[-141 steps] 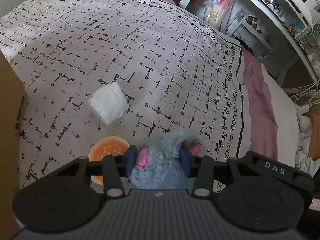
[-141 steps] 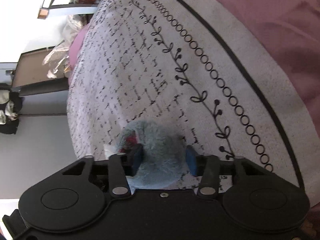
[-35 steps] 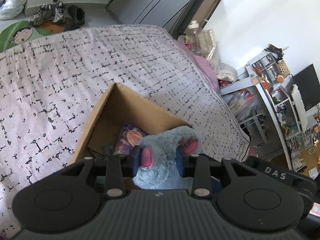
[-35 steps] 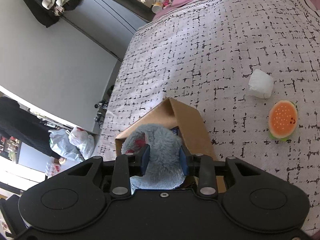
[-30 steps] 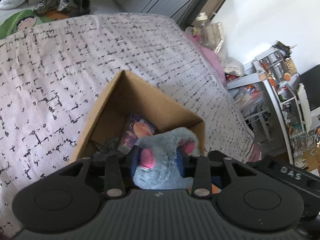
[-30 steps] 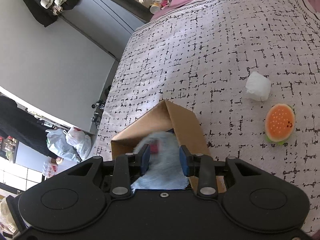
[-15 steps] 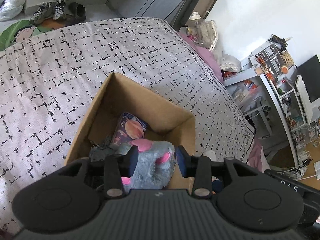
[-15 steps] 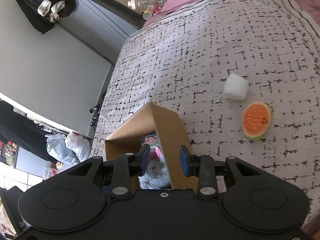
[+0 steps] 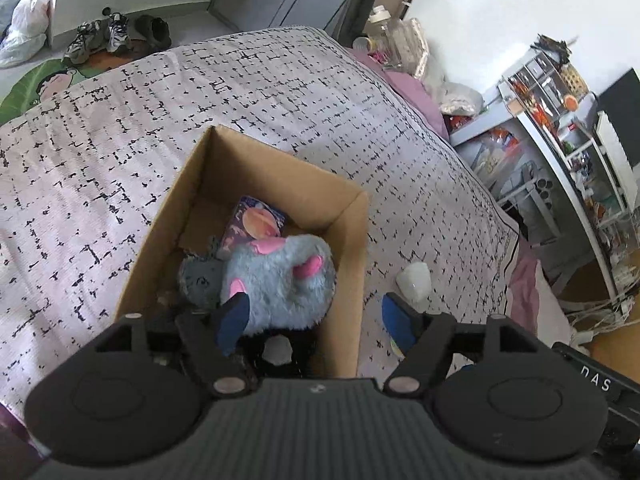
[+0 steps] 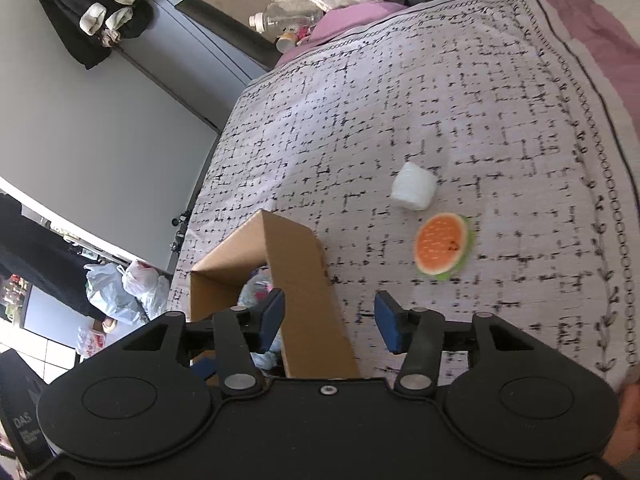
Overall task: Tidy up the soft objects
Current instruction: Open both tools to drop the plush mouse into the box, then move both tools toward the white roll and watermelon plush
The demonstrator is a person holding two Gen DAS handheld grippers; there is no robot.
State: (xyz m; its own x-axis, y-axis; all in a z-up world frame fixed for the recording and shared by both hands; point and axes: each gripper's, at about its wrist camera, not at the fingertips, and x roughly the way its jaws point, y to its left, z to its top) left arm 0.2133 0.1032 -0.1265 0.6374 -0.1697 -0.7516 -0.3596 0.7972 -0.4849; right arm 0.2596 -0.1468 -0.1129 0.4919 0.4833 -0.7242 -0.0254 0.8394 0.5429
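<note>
A blue-grey plush toy with pink patches [image 9: 276,276] lies inside the open cardboard box [image 9: 352,240] on the bed, next to a purple packet [image 9: 256,224] and a darker grey plush [image 9: 200,280]. My left gripper [image 9: 316,322] is open and empty just above the box's near end. My right gripper [image 10: 330,326] is open and empty, its jaws astride the box's wall [image 10: 304,280]; a bit of the plush [image 10: 256,284] shows inside. A white soft block [image 10: 414,186] and an orange watermelon-slice plush [image 10: 442,250] lie on the blanket right of the box.
The box stands on a white bedspread with black marks [image 9: 100,152]. The white block also shows in the left wrist view [image 9: 414,280]. Shelves with clutter [image 9: 560,120] stand beyond the bed's right side. Shoes [image 9: 116,30] and bags lie on the floor.
Both grippers carried the blue-grey plush from the bedspread over to the box, then opened. The plush dropped into the box, and both grippers have drawn back a little.
</note>
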